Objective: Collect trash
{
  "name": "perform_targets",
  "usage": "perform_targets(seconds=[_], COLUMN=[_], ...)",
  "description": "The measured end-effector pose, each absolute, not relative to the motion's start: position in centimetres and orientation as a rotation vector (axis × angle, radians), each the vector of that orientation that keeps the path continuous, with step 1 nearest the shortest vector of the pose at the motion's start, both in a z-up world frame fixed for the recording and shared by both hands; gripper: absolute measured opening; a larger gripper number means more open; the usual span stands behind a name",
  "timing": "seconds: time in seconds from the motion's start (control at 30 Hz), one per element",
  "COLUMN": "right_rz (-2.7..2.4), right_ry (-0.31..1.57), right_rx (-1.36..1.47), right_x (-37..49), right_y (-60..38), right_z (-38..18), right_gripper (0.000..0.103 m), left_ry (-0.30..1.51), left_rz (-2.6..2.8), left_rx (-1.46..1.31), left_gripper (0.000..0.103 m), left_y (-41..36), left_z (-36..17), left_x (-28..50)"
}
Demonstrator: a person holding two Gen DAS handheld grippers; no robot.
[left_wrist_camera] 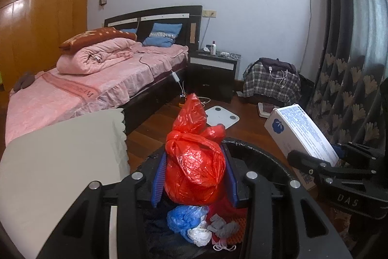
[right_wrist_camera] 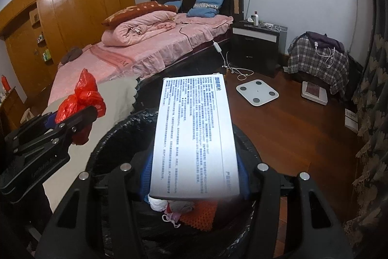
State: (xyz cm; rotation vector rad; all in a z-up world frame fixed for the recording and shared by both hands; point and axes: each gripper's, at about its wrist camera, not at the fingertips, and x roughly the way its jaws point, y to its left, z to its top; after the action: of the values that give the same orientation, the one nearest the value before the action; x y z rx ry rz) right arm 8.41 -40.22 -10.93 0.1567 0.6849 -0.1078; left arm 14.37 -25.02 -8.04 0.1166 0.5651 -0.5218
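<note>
Left wrist view shows the left gripper (left_wrist_camera: 194, 176) closed on a knotted red plastic bag (left_wrist_camera: 194, 162), its blue-padded jaws pressing the bag's sides at lower centre of the frame, directly above the black-lined trash bin (left_wrist_camera: 257, 149). Below the bag, at the bottom of the frame, the bin already holds a blue plastic wad (left_wrist_camera: 186, 217), grey scraps and a face mask. Right wrist view shows the right gripper (right_wrist_camera: 194, 176) about half open and clamped on a white printed box (right_wrist_camera: 194, 132), which juts up the middle of the frame over the same bin's rim (right_wrist_camera: 116, 132). Judging by this, both pieces of trash are collected and the step in hand is dropping them in. The next move calls for lowering each item a little farther inside the liner, then spreading the jaws so bag and box fall clear of the rim.
</note>
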Motion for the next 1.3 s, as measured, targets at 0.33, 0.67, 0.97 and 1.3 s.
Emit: perform_targets(seconds=[0.33,0.67,0.97,1.3], right_rz=[-0.160,-0.131,-0.064,0.000], right_ry=[0.699,0.662,0.647,0.661], right_rx=[0.129,0.155,0.141,0.116], right_x=[8.9,6.6,4.4,2.3], right_y=[-41.3,-40.9,-37.2,-33.4], right_z=[-12.4,-9.8,-8.0,-7.4], right_gripper=[0.086,0.096,0.097,0.097], left_ry=[0.583,0.550,0.552,0.552], left_rz=[-0.554,-0.445,-0.353,-0.310], left_rx=[0.101,0.109,0.091,0.096], left_gripper=[0.076,0.095,0.097,0.097], left_y=[-25.3,-20.9,-16.5,-13.8], left_z=[-8.4,-6.2,-5.2,-4.7], left_x=[15.5,13.2,9.1,5.4])
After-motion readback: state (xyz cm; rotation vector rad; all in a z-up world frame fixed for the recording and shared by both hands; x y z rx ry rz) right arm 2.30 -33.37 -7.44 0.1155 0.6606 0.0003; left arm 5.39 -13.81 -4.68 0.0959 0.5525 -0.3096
